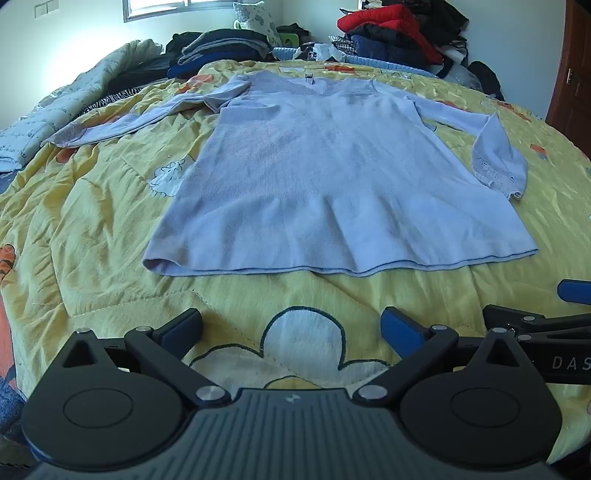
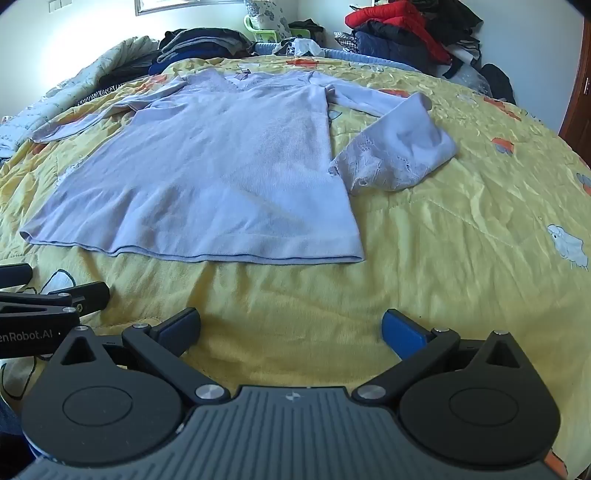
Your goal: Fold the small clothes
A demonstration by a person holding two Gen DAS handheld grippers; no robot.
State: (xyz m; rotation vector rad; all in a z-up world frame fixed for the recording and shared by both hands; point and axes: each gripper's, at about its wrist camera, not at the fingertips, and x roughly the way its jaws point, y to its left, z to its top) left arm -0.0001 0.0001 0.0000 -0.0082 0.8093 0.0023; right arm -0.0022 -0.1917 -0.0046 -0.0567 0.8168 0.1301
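Item: pale lilac long-sleeved knit top [image 1: 325, 177], laid flat and face up on a crumpled yellow quilted bedspread with cartoon prints [image 1: 92, 206]. The hem is nearest both cameras and the neckline is farthest. One sleeve [image 1: 140, 118] is stretched out to the left of the view; the other sleeve, with a lace-trimmed cuff [image 2: 391, 155], is bent back on itself just beside the body.

Tools: left gripper [image 1: 291, 325] and right gripper [image 2: 291, 325], both spread wide with nothing between the blue pads, held above bare bedspread short of the hem and side by side. No cloth is touched.

Surroundings: piles of dark and red clothing [image 1: 391, 33] are stacked at the far edge of the bed, well apart from the top.

Risks noted:
- The bedspread may be pinched together with the knit, since it is soft and wrinkled beneath the hem.
- Only one layer of the hem may be caught, so that the body is opened rather than folded.
- The doubled sleeve may be trapped inside a fold and a lump left.
- The thin knit may be stretched or dragged askew if the two sides are lifted unevenly.
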